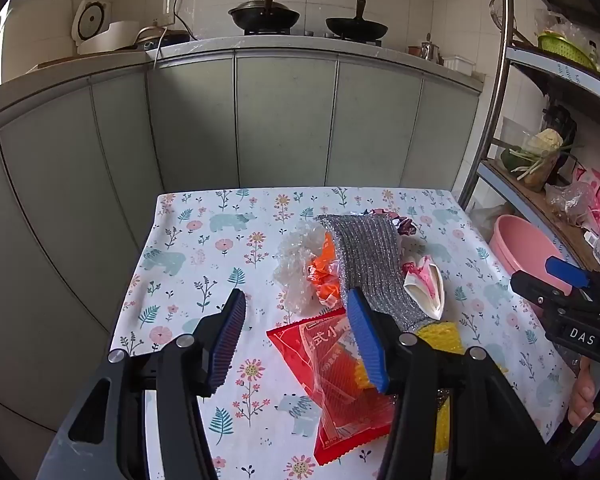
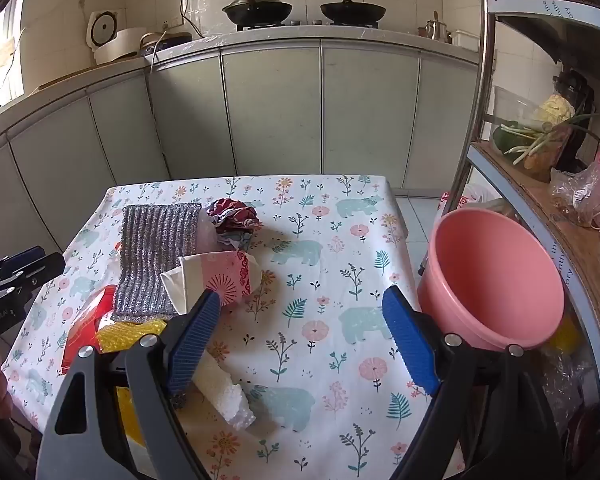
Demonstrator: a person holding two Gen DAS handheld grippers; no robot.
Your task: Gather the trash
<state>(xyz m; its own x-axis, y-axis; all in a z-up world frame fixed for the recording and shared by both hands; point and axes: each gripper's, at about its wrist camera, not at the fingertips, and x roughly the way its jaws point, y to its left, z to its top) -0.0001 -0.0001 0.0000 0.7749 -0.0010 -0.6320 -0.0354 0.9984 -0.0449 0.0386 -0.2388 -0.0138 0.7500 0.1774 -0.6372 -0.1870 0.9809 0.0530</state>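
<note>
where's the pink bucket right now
The pink bucket stands off the table's right edge, beside the metal shelf rack, just beyond the open right gripper; the left wrist view shows it too.

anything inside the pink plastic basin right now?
The pink plastic basin beside the floral-cloth table shows only bare inner wall, no trash. Its near rim hides the lowest part of the interior, so that part is unconfirmed.
</note>
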